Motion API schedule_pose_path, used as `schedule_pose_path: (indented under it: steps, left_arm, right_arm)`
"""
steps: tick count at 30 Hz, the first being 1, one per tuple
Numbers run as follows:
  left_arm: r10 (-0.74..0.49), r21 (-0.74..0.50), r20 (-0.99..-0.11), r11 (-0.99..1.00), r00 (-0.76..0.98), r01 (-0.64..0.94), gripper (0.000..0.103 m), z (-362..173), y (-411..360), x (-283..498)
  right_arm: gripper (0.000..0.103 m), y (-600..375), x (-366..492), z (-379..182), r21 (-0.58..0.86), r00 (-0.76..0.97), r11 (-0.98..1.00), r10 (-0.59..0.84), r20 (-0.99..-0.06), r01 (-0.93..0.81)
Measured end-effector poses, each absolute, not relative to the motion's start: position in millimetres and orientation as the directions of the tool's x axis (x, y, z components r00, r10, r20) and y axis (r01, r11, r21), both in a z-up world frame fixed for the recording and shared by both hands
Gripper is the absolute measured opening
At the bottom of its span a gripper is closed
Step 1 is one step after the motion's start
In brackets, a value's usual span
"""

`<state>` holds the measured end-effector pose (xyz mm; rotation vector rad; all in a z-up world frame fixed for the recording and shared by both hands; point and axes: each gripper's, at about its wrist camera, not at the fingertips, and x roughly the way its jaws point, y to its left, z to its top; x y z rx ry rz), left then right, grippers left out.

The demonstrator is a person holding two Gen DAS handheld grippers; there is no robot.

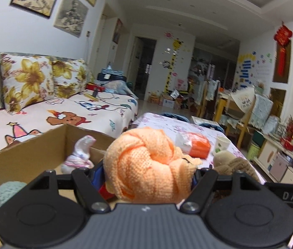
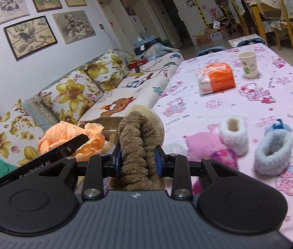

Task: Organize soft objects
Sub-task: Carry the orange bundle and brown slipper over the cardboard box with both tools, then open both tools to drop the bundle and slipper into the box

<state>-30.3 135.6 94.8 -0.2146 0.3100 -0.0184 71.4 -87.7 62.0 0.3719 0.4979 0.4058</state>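
Soft objects partly sorted: pale doll lies in cardboard box at near left. My left gripper clamps orange knit, right gripper clamps brown plush, both airborne. White bootie and blue bootie remain on tabletop.

Paper cup stands upright on the pink cartoon-print surface, w/ an orange-and-white packet just beside it. Sofa w/ yellow-flower cushions runs along the wall, framed pics above.
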Motion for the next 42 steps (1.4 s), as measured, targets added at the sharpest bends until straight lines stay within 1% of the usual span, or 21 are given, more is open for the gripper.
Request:
schedule_pose_path:
  steps: [9, 16, 21, 27, 29, 30, 31, 32, 33, 34, 35, 36, 38, 42]
  left_arm:
    - [0.094, -0.274, -0.307, 0.944, 0.947, -0.183, 0.072, 95, 185, -26]
    - [0.200, -0.325, -0.345, 0.891, 0.917, -0.316, 0.072, 91, 226, -23]
    - [0.223, -0.333, -0.377, 0.873, 0.899, -0.356, 0.072, 87, 236, -19]
    - [0.205, -0.341, -0.408, 0.870, 0.890, -0.357, 0.073, 85, 241, -14]
    - [0.201, -0.335, -0.415, 0.873, 0.887, -0.354, 0.073, 85, 240, -13]
    - [0.200, -0.332, -0.420, 0.874, 0.885, -0.355, 0.074, 85, 240, -13]
    - [0.199, -0.331, -0.424, 0.874, 0.884, -0.355, 0.075, 85, 240, -12]
    - [0.199, -0.330, -0.428, 0.874, 0.882, -0.357, 0.077, 85, 240, -12]
    - [0.202, -0.329, -0.430, 0.872, 0.880, -0.361, 0.082, 85, 241, -13]
    - [0.202, -0.330, -0.431, 0.872, 0.880, -0.362, 0.085, 86, 242, -13]
    - [0.204, -0.331, -0.427, 0.871, 0.881, -0.362, 0.088, 86, 242, -13]
    - [0.209, -0.328, -0.422, 0.872, 0.882, -0.363, 0.091, 87, 242, -14]
    - [0.217, -0.316, -0.420, 0.875, 0.881, -0.366, 0.094, 87, 240, -14]
    - [0.206, -0.297, -0.409, 0.891, 0.889, -0.343, 0.096, 89, 234, -13]
  right_arm:
    - [0.040, -69, 77, 68, 0.473, 0.763, 0.808, 0.540, -0.355, -0.352]
    - [0.040, -51, 81, 67, 0.462, 0.726, 0.789, 0.585, -0.361, -0.406]
    - [0.041, -43, 85, 63, 0.452, 0.702, 0.786, 0.599, -0.385, -0.422]
    - [0.043, -39, 86, 59, 0.406, 0.688, 0.801, 0.591, -0.422, -0.439]
    - [0.048, -39, 85, 59, 0.382, 0.688, 0.809, 0.584, -0.431, -0.448]
    - [0.056, -40, 84, 60, 0.370, 0.687, 0.812, 0.581, -0.436, -0.452]
    - [0.066, -41, 84, 59, 0.358, 0.688, 0.817, 0.574, -0.443, -0.452]
    - [0.070, -41, 84, 59, 0.348, 0.690, 0.823, 0.567, -0.450, -0.449]
    - [0.081, -42, 83, 59, 0.344, 0.692, 0.827, 0.561, -0.454, -0.445]
    - [0.092, -45, 81, 59, 0.346, 0.692, 0.827, 0.562, -0.454, -0.444]
    - [0.097, -46, 80, 60, 0.349, 0.695, 0.827, 0.561, -0.450, -0.441]
    - [0.101, -48, 77, 62, 0.349, 0.701, 0.828, 0.558, -0.443, -0.439]
    - [0.101, -53, 72, 66, 0.340, 0.714, 0.835, 0.548, -0.435, -0.433]
    - [0.102, -65, 62, 71, 0.325, 0.744, 0.852, 0.520, -0.421, -0.411]
